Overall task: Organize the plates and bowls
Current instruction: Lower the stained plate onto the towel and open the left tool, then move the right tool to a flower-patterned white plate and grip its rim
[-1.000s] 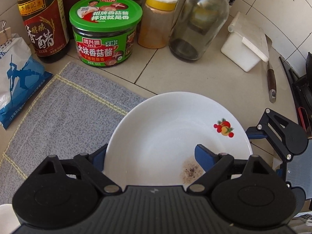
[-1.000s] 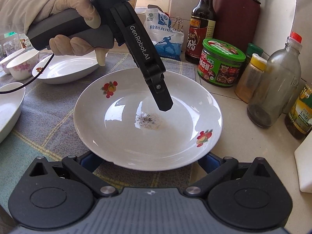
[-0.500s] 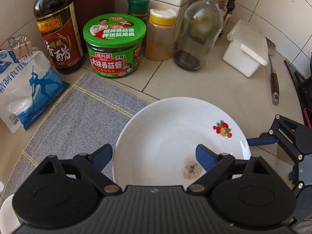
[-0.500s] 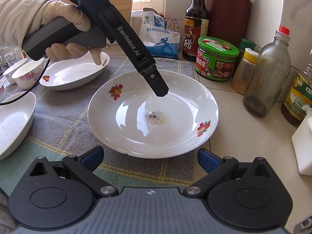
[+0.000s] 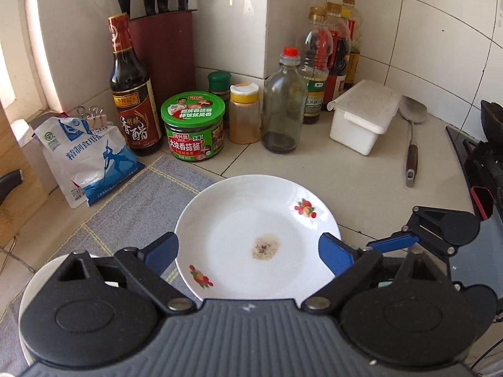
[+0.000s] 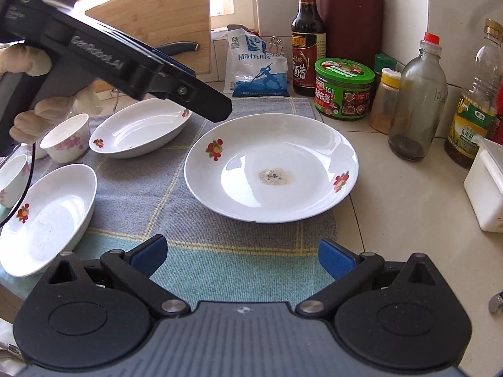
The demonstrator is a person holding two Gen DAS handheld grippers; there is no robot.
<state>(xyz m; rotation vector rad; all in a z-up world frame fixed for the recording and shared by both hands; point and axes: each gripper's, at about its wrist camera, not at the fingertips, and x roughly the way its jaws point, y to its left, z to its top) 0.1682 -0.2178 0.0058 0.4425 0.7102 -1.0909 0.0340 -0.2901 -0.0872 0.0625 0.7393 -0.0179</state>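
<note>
Two views show the same round plate, so take the left wrist's first. The left gripper [image 5: 248, 251] has its jaws opening; its blue pads flank the near rim of the plate [image 5: 251, 220] without pressing it, so nothing is held. The plate sits just ahead of it, half on the grey mat [image 5: 132, 213], with a dried speck stain at its centre.

From the right wrist, the right gripper [image 6: 242, 256] stands open and empty over the mat, the plate [image 6: 270, 169] straight ahead but clear of its pads. Left of the plate lie two oval dishes [image 6: 141, 128] and small cups [image 6: 67, 136]. The left gripper [image 6: 217, 110] hangs above the plate's far-left rim. Judging by this, the left hand is nearer, and the plate, being round, offers any rim.
</note>
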